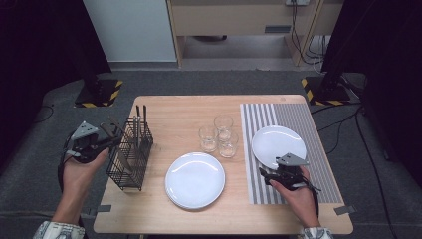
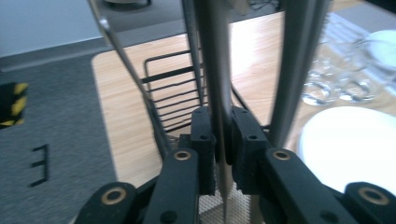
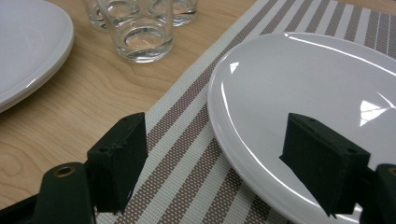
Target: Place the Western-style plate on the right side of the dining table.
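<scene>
Reaching in from the lower left, the left forearm holds the left hand-held gripper (image 1: 112,138) at the top of the black wire cutlery basket (image 1: 130,158), which stands at the left edge of the bench (image 1: 174,112). Its jaws are closed narrow on a grey utensil handle (image 2: 218,93) that stands up from the basket. At the right, the right hand rests low on the striped placemat (image 1: 308,124). The right hand-held gripper (image 1: 266,173) is wide, its jaws on both sides of the rim of the white plate (image 1: 278,142), not pressing it.
</scene>
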A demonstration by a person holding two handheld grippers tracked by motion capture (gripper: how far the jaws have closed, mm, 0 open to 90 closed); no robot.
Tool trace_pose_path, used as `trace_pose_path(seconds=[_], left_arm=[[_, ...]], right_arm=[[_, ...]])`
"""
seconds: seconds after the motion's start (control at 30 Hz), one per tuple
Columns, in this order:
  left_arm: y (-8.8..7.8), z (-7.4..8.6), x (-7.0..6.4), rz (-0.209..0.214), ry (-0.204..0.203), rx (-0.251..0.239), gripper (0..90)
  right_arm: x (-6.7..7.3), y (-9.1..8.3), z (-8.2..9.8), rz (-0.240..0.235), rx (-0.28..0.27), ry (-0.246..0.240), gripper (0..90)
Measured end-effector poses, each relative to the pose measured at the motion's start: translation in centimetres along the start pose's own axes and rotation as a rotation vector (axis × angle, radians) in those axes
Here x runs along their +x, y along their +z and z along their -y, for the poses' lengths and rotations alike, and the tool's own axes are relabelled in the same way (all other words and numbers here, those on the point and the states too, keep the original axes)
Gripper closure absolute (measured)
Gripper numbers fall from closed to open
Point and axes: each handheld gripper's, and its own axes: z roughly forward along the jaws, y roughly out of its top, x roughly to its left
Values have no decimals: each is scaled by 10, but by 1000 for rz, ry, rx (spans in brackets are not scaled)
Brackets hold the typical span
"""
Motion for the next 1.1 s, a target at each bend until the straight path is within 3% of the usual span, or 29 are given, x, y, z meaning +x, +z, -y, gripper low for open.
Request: trace_pose_path(seconds=[0.03, 0.13, 0.4, 0.53, 0.6, 0.77, 1.1], left_arm=[[-1, 0, -2, -15, 29, 20, 828], [-1, 1, -4, -6, 40, 23, 830], [-2, -7, -10, -11, 48, -20, 830], [0, -10, -10, -4, 37, -39, 830], [3, -8, -8, 9, 12, -42, 830], [6, 0, -5, 7, 4, -32, 829], [2, 0, -5, 29, 23, 7, 823]], right_arm=[[0, 0, 0, -1, 0, -1, 219], [0, 1, 0, -2, 1, -5, 218], [0, 0, 0, -1, 0, 1, 217], [0, 0, 0, -2, 1, 1, 216], [0, 0, 0, -3, 1, 0, 216], [-1, 0, 0, -2, 1, -1, 215], [-1, 0, 0, -2, 3, -4, 214]])
